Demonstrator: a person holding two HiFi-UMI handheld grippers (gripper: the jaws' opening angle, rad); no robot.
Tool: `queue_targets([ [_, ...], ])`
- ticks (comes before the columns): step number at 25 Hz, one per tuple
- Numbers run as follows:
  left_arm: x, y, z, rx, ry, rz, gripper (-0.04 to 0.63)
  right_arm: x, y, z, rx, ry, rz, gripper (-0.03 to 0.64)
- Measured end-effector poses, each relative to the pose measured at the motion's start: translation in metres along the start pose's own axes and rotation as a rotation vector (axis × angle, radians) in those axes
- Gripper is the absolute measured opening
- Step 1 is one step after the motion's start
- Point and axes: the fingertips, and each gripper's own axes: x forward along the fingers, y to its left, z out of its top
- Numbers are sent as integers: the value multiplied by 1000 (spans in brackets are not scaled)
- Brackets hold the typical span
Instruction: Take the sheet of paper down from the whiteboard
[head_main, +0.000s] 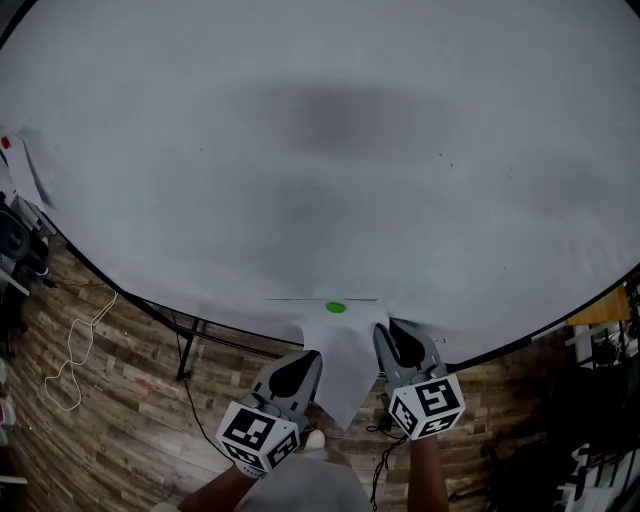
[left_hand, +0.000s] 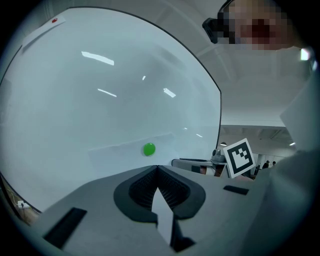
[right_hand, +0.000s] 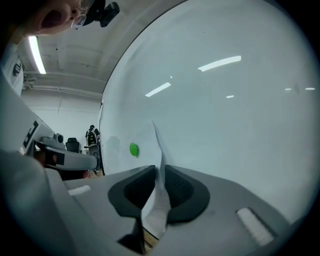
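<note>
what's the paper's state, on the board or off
On: the green magnet pins the sheet by its top edge to the whiteboard.

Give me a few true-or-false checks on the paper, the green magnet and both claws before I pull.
1. A round green magnet pins the top of the white paper sheet to the whiteboard. True.
2. The left claw is open and empty. False: it is shut on the sheet's edge.
3. The right claw has its jaws apart with the sheet between them. True.
4. The sheet is already off the whiteboard. False: it hangs under the magnet, with its lower part bent out towards the claws.
</note>
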Motion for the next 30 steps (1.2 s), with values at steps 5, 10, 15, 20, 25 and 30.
queue_targets([
  [5, 4, 8, 6, 1, -7, 16, 6, 3, -2, 4, -2, -6, -8, 12],
  [10, 6, 14, 13, 11, -19, 31, 6, 2, 1, 5, -25, -3, -15, 11],
  [15, 10, 17, 17, 9, -33, 56, 6, 0, 3, 11, -48, -10, -26, 11],
  [20, 20, 13, 26, -8, -46, 58, 80, -1, 3, 14, -58, -14, -32, 11],
  [25, 35, 14, 29, -34, -54, 84, 126, 0, 4, 15, -64, -15, -32, 11],
  [30, 49, 13, 35, -38, -76, 134, 146, -1, 4, 16, -75, -11, -29, 9],
])
